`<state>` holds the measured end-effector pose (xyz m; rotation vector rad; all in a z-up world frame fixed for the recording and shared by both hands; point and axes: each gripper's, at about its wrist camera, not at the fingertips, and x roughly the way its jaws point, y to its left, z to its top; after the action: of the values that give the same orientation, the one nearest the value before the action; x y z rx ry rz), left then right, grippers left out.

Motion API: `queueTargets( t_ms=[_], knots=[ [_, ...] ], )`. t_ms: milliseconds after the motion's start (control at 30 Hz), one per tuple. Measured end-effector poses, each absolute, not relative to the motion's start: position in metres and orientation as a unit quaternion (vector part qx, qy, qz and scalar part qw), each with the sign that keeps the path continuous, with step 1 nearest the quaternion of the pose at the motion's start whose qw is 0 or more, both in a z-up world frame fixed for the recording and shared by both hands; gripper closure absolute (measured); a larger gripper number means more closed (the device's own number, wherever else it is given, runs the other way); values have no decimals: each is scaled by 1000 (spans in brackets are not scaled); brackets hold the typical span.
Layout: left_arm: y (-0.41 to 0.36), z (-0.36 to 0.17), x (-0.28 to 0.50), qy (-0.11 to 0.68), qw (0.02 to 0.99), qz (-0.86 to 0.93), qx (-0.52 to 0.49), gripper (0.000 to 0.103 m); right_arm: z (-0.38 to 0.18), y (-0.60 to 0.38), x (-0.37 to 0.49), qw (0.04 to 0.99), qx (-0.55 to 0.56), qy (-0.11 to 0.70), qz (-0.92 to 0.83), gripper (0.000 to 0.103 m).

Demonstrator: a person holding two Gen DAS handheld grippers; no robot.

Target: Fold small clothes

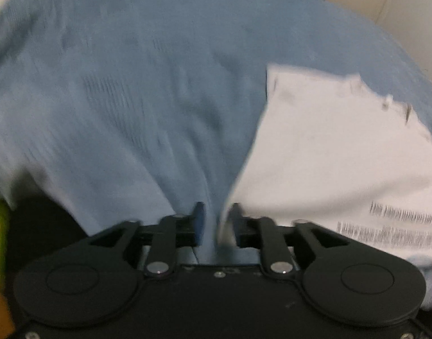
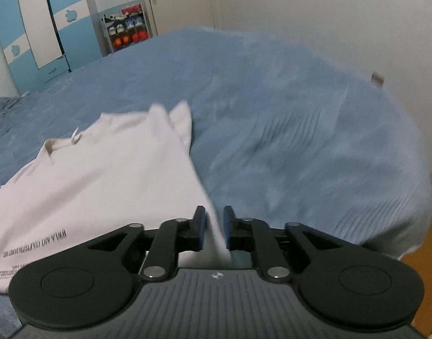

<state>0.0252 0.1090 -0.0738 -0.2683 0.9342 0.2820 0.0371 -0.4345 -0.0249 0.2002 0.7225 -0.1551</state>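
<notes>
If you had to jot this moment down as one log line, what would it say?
stage: fold starting | left claw: at left hem corner of white T-shirt | right claw: at right hem corner | shirt: flat on blue bedspread

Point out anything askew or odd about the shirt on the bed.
Nothing looks damaged or spilled. The white shirt lies slanted on the blue bedspread, printed text reading mirrored, far edge bunched unevenly. The left gripper and right gripper each straddle a near corner.
</notes>
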Motion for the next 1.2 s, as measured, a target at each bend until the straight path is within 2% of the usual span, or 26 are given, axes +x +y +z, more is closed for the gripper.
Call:
queueTargets(
  t_ms=[133,200,367,567,733,900,1000,1200],
  knots=[
    [93,-29,21,362,919,114,-106,59,21,-408,24,963,22,246,-106,83],
    [71,-24,27,331,934,82,-102,56,33,-385,28,974,38,220,-39,83],
    [2,-63,45,330,939,1,-97,54,-9,-307,64,957,51,263,107,83],
    [-49,-110,47,350,935,-31,-57,54,-75,-253,85,926,66,331,168,83],
    [-53,-131,48,375,926,-13,-44,55,-85,-233,78,936,-6,322,142,84],
    [-59,-144,63,368,930,-13,-7,54,-84,-230,73,932,2,333,143,84],
    [-59,-141,67,377,926,-13,18,50,-83,-240,68,932,-11,333,142,83],
    [-39,-136,70,388,921,10,23,49,-79,-267,59,936,-13,338,101,84]
  ],
)
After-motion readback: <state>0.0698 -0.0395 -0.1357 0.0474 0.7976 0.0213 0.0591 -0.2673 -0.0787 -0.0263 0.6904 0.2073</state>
